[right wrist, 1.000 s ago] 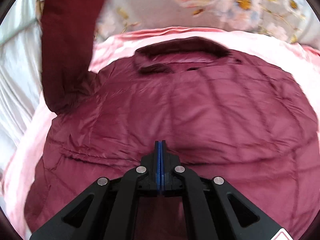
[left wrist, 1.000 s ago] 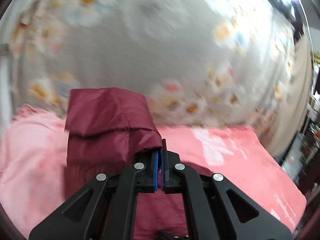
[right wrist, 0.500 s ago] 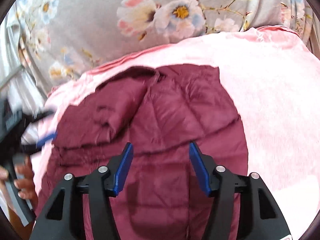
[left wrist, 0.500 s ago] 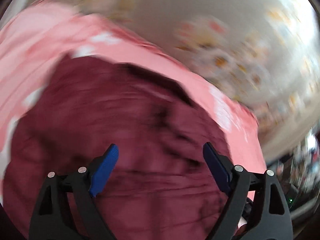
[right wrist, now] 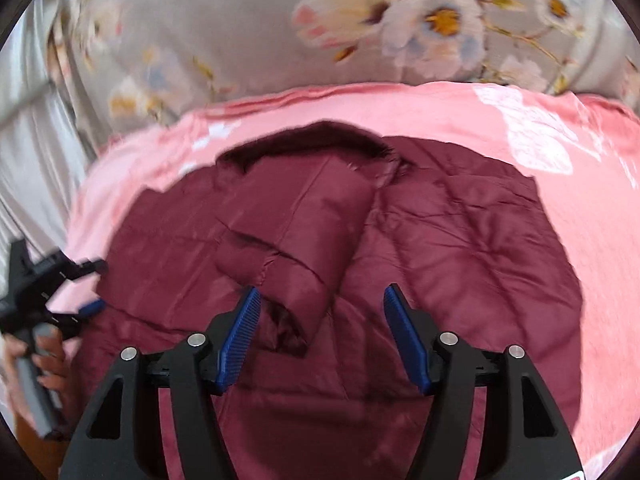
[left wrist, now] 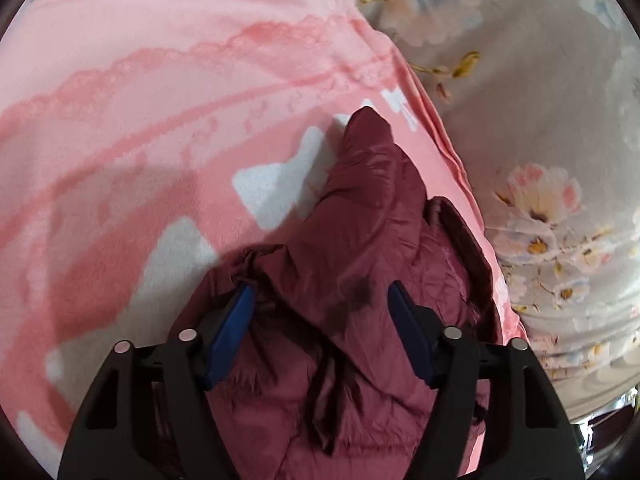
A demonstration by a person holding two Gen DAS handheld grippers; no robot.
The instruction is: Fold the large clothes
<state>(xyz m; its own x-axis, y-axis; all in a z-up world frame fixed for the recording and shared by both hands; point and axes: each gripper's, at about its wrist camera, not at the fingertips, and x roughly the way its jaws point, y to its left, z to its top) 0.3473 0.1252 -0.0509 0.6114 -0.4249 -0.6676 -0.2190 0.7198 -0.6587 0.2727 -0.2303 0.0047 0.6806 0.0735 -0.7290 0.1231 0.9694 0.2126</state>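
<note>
Sleeve-folding step: one sleeve (right wrist: 296, 240) lies across the maroon jacket (right wrist: 460, 248), just ahead of the right tool (right wrist: 320, 332). Both tools gape, empty; the left tool (left wrist: 320, 336) hovers over bunched fabric. Next, probably grasp the other sleeve.

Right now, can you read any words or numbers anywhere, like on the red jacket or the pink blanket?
No readable text.
Maroon jacket: no label or brand shows.
Pink blanket: white patches that might be letters or shapes; I cannot read them.
Right gripper: a red-and-white sticker corner at the picture's edge, cut off, unreadable.
Left gripper: no markings.
Floral bedsheet: only flowers.
</note>
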